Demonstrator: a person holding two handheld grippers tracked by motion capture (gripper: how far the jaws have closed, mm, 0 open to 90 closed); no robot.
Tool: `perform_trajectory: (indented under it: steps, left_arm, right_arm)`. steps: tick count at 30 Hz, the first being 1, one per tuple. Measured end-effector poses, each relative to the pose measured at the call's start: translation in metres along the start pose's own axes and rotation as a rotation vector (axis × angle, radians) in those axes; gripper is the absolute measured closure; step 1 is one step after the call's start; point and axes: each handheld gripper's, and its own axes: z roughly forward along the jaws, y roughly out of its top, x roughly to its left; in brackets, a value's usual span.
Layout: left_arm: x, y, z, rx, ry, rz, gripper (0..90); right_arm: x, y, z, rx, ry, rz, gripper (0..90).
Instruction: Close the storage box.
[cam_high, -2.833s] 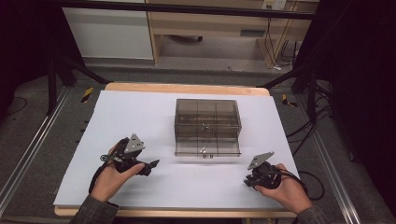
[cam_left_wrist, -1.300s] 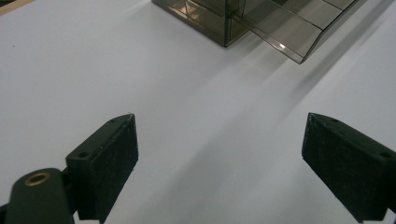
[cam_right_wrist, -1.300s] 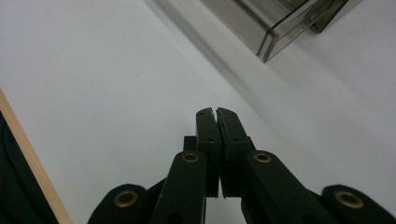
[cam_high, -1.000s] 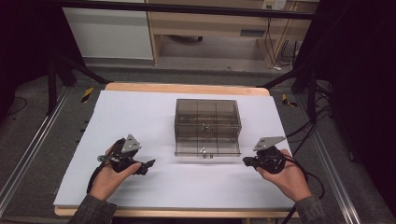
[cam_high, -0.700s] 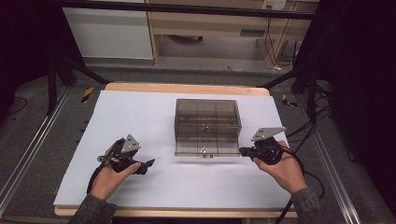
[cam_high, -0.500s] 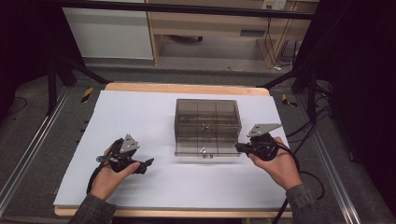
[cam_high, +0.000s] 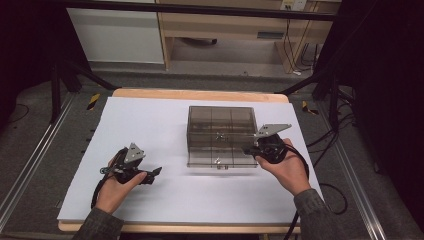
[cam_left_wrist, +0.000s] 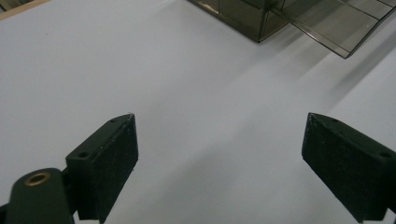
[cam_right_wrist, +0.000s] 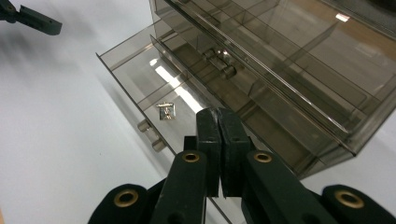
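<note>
1. Pressing pad to pad with nothing between them, the jaws of the right gripper (cam_right_wrist: 218, 140) are closed; in the right gripper view they hang over the near right part of the pulled-out lower drawer (cam_right_wrist: 140, 79).
2. Seen from the high view, the right gripper (cam_high: 250, 149) sits at the right front corner of the smoky clear drawer box (cam_high: 221, 127), held by the right hand (cam_high: 285, 167).
3. Standing wide apart, the jaws of the left gripper (cam_left_wrist: 219, 154) hold nothing and hover over bare white surface in the left gripper view.
4. From above, the left gripper (cam_high: 152, 172) lies well to the left of the box, in the left hand (cam_high: 117, 187), its tips pointing towards the box.
5. The drawer box has two drawers: the lower one is pulled out towards the person, the upper one (cam_right_wrist: 261, 60) is in.
6. A small metal piece (cam_right_wrist: 166, 111) lies on the open drawer's floor, close behind the front wall with its two knobs (cam_right_wrist: 152, 135).
7. The box stands near the middle of the white table sheet (cam_high: 150, 120), on a wooden-edged table (cam_high: 200, 94).
</note>
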Motion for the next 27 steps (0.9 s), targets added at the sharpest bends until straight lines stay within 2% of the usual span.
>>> perform_trajectory:
  steps: [18, 27]
  left_arm:
    - [-0.002, 0.0, 0.001, 0.003, -0.01, 0.006, 10.6]
    - [-0.003, 0.001, 0.002, 0.003, -0.016, 0.009, 10.6]
  right_arm:
    - [0.014, 0.019, 0.04, -0.006, 0.037, -0.003, 88.8]
    - [0.021, 0.021, 0.058, 0.028, 0.028, -0.03, 88.6]
